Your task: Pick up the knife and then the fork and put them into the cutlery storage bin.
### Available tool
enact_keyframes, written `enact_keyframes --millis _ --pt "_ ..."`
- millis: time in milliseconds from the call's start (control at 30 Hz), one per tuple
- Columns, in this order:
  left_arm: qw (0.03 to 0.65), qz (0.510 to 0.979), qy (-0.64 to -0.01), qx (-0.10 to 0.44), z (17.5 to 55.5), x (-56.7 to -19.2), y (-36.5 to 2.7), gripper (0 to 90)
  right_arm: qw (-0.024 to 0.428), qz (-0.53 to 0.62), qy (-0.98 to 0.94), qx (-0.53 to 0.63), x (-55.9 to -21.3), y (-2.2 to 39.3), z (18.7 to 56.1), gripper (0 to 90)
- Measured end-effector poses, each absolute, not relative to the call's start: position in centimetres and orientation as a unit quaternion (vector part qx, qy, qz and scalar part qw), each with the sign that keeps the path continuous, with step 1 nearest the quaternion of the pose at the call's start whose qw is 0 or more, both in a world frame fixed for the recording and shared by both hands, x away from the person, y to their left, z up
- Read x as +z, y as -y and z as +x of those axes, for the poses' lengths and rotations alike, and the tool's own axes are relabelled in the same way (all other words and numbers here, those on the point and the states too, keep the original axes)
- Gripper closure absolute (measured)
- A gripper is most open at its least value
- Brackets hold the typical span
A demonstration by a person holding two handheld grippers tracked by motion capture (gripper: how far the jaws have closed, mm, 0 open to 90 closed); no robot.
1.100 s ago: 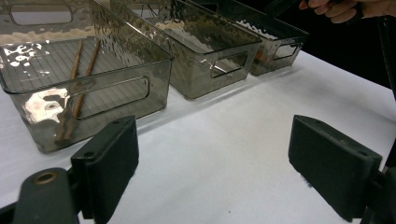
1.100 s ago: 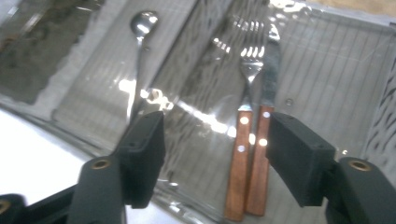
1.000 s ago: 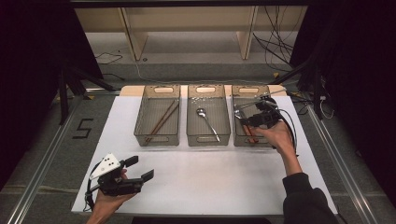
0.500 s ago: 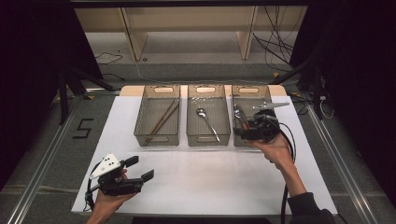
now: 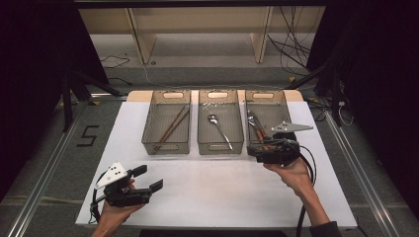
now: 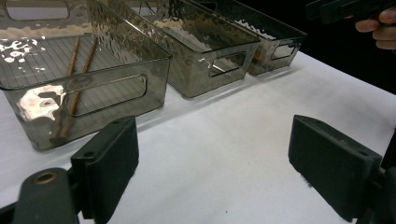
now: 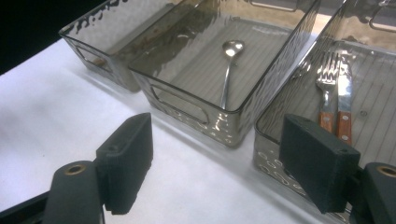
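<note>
R gripper (image 5: 253, 150) is hanging just over the near end of the right-hand bin (image 5: 284, 101), jaws spread wide w/ nothing between them; they've just been opening further. The hand (image 5: 291, 170) gripping it is coming in from the bottom right, cable trailing down along the forearm, grey three-cornered plate sitting on top. In the right gripper view the two black jaws are standing well apart, framing the near walls of the middle bin (image 7: 187, 105) and the right-hand one.

Fork (image 7: 327, 86) and knife (image 7: 344, 100) are lying side by side on the ribbed floor of the right-hand bin, touching or nearly so, wooden handles pointing toward the gripper, metal ends toward the far wall. Neither is being touched by the jaws. From the high view they're showing as a reddish-brown streak near that bin's left wall, partly hidden behind the gripper.

Spoon (image 5: 219, 129) is lying alone in the middle bin, bowl toward the far end, handle running diagonally toward the near right corner. Chopsticks (image 5: 170, 129) are resting in the left bin (image 5: 148, 123), a pair slanting from far right to near left.

L gripper (image 5: 143, 178) is sitting low over the white tabletop (image 5: 217, 192) at the near left, well apart from the bins, jaws released and empty, pointing to the right across the table. All three bins are standing in a row, just beside each other, at the far side of the table
</note>
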State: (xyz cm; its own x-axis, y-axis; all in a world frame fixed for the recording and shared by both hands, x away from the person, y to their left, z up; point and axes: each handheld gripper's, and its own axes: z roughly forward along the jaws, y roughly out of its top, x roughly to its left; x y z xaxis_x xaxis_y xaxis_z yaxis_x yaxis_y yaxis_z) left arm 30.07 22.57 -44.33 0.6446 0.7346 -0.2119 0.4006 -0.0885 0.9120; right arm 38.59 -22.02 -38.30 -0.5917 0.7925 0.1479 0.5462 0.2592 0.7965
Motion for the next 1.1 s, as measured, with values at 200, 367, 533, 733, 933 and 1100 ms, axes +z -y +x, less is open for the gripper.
enact_keyframes --millis 200,367,533,733,933,1100 --pt "0.548 0.722 -0.393 0.152 30.1 -44.3 -22.6 15.8 0.140 0.429 -0.776 0.441 -38.8 22.2 37.7 25.0" --pt "0.547 0.724 -0.393 0.150 30.1 -44.4 -22.5 15.8 0.140 0.426 -0.772 0.451 -39.4 22.4 36.8 24.3" --pt "0.546 0.725 -0.393 0.149 30.1 -44.4 -22.5 15.8 0.142 0.422 -0.765 0.465 -40.0 22.7 35.7 24.4" --pt "0.546 0.726 -0.391 0.145 30.1 -44.4 -22.4 15.8 0.145 0.415 -0.766 0.469 -41.1 22.8 34.4 24.1" --pt "0.546 0.727 -0.391 0.143 30.1 -44.4 -22.3 15.8 0.144 0.410 -0.761 0.481 -42.0 22.9 33.3 23.0" --pt "0.546 0.729 -0.388 0.141 30.0 -44.4 -22.2 15.8 0.145 0.407 -0.757 0.490 -42.5 23.2 32.6 22.1"
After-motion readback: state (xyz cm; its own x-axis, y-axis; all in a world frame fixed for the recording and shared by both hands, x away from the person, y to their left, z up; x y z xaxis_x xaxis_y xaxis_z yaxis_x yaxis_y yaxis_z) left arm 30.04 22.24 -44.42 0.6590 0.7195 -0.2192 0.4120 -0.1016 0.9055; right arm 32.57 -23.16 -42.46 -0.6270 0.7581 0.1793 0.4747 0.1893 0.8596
